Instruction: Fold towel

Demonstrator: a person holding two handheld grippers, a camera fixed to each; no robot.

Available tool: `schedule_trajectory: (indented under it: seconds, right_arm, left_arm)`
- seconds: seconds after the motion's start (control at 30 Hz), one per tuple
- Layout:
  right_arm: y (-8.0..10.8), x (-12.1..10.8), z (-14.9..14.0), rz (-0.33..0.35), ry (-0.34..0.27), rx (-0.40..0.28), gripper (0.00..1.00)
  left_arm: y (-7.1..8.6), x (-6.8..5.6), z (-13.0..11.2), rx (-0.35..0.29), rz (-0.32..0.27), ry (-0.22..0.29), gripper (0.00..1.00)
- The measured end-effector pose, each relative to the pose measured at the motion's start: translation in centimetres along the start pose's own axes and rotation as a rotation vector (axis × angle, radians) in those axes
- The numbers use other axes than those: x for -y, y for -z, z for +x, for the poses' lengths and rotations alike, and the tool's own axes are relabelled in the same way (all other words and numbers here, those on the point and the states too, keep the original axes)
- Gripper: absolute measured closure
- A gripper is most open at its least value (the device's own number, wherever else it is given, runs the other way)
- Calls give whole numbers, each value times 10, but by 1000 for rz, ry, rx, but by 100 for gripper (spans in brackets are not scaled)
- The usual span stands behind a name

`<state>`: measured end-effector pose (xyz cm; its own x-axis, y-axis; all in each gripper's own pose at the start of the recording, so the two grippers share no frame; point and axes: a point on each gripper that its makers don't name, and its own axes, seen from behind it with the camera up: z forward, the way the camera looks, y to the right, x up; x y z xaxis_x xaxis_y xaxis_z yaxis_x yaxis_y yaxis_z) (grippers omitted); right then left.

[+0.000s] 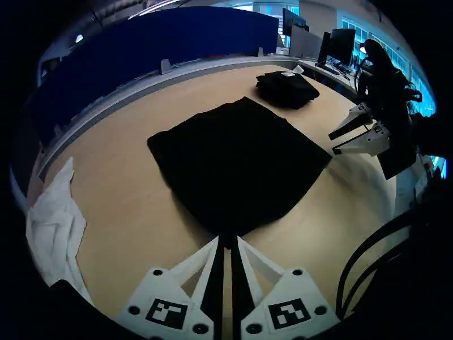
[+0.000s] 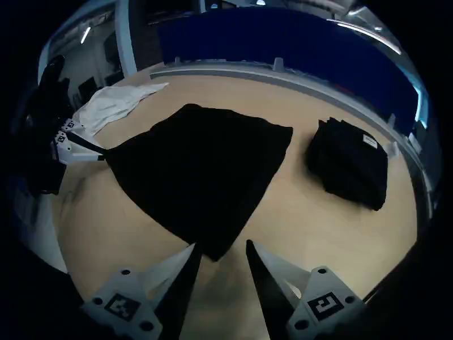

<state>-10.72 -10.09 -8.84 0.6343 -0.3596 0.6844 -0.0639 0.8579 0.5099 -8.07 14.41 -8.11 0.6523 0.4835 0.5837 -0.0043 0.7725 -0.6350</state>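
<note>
Two grippers over the table (image 1: 130,187) | black towel (image 1: 238,158) lies flat at table centre | left gripper (image 1: 228,241) clamps its corner | right gripper (image 2: 221,249) spread wide, we see another corner between its fingers

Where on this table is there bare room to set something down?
Widest bare wood lies between the black towel and the white cloth. Another patch sits near the table edge, in front of the folded stack. The gap between towel and stack is tight.
</note>
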Motion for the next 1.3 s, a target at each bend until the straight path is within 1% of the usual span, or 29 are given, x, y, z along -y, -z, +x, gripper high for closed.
schedule_trajectory:
  seconds: [0.27, 0.4, 0.47, 0.57, 0.67, 0.73, 0.77, 0.8, 0.87, 0.97, 1.07, 1.3]
  right_arm:
    - [-6, 6, -16, 14, 40, 29, 39]
    - [-10, 7, -19, 16, 51, 33, 39]
    - [-11, 8, -21, 17, 56, 35, 41]
    - [-13, 12, -23, 24, 67, 40, 53]
    - [-13, 10, -23, 10, 76, 34, 63]
    - [-12, 9, -23, 5, 73, 32, 68]
    - [-12, 8, -23, 4, 71, 31, 72]
    - [-12, 7, -23, 2, 66, 30, 79]
    - [-12, 4, -24, -1, 54, 30, 87]
    - [-12, 3, -23, 8, 35, 32, 91]
    - [-12, 2, -22, 13, 30, 33, 94]
    - [-9, 4, -18, 24, 47, 31, 96]
  left_arm:
    - [-4, -1, 0, 1, -5, -1, 92]
    - [-6, -1, -1, 2, -8, 0, 92]
    - [-6, -1, -1, 2, -8, -1, 92]
    - [-7, -1, 0, 2, -9, -2, 92]
    - [-8, -1, -1, 3, -9, -1, 92]
    - [-9, -1, -2, 4, -9, 0, 92]
    - [-9, -1, -2, 5, -8, 0, 92]
    - [-9, -1, -3, 6, -9, 0, 92]
    - [-10, -2, -4, 6, -9, 0, 92]
    - [-11, -2, -4, 7, -10, -3, 92]
    - [-11, -2, -5, 8, -11, -3, 92]
    - [-11, 1, -2, 3, -9, -1, 92]
